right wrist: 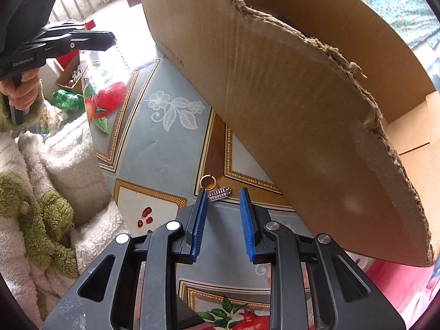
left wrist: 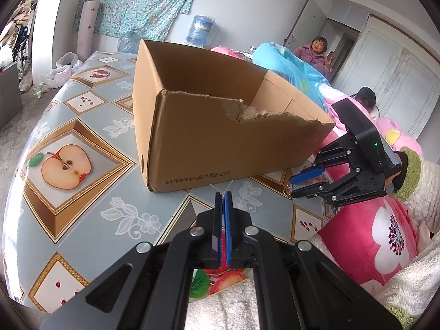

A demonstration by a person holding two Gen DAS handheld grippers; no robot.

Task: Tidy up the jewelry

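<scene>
- The left tool [left wrist: 224,194], black with ribbed blue rubber pads, has its pads pressed together on a fine pale chain [left wrist: 222,187]. Two thin strands fork out above the pad tips towards the foot of the box.
- In the right wrist view the same tool [right wrist: 111,38] sits upper left, and a beaded silvery chain [right wrist: 122,55] hangs from its tip in a slack line running down and right.
- The surface [left wrist: 90,200] is covered by a glossy grey-blue plastic cloth printed with gold-framed fruit panels and white lace-like flowers.
- The brown corrugated cardboard box [left wrist: 220,126] stands open-topped on that cloth. Its near wall is torn along the top into a ragged, fibrous edge, and small dark lettering runs along the bottom of that wall.
- A small gold-coloured ring [right wrist: 208,180] lies flat on the cloth, close to the torn wall of the box [right wrist: 288,110].
- Just right of the ring lies a tiny silvery rectangular charm [right wrist: 218,194] with rows of beads, like a little abacus. Its long axis runs roughly left to right, the right end tilted slightly upward in the picture. Whether charm and ring touch, I cannot tell.
- The right tool [right wrist: 221,202], of the same black frame and ribbed blue pads, is spread moderately wide and grips nothing. The charm lies just ahead of its tips, nearer the left pad.
- From the left wrist view that tool [left wrist: 295,185] hovers at the right edge of the surface, over a pink flowered fleece blanket [left wrist: 379,236].
</scene>
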